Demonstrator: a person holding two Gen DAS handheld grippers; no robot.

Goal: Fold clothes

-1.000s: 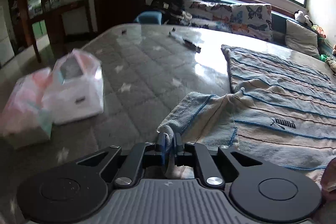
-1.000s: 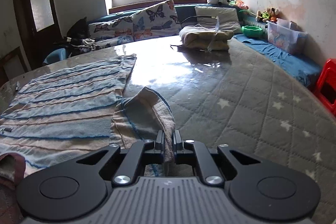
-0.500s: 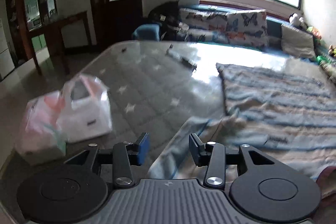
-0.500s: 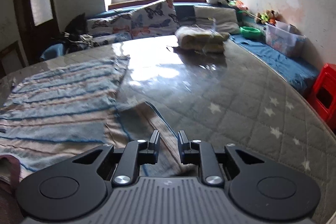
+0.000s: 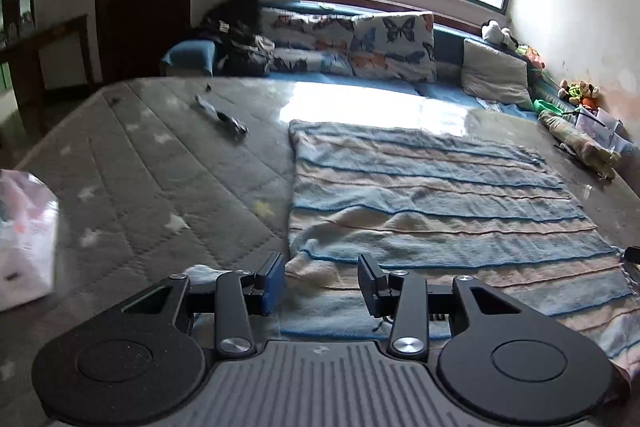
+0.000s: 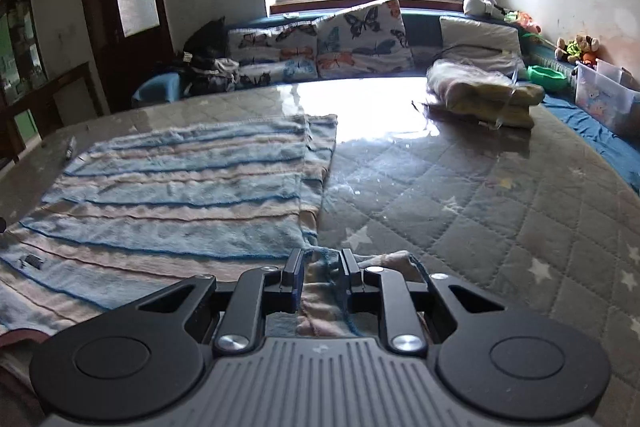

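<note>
A blue, pink and cream striped towel (image 5: 432, 203) lies flat on the grey star-patterned mattress (image 5: 168, 163), folded over with its near edge toward me. My left gripper (image 5: 322, 277) is open and empty above the towel's near left corner. In the right wrist view the same towel (image 6: 180, 195) spreads to the left, on the mattress (image 6: 480, 211). My right gripper (image 6: 322, 267) is open over the towel's near right corner, with cloth lying between and under the fingers, not pinched.
A white plastic bag (image 5: 24, 247) sits at the mattress's left edge. A small dark object (image 5: 224, 117) lies far left on the mattress. A bagged folded bundle (image 6: 484, 97) lies far right. Butterfly cushions (image 6: 360, 41) line the bench under the window; a clear box (image 6: 608, 99) stands at the right wall.
Both grippers were shut on the towel's corners; they have opened and let go. The folded-over flaps now lie flat, and both grippers have risen and pulled back a little.
</note>
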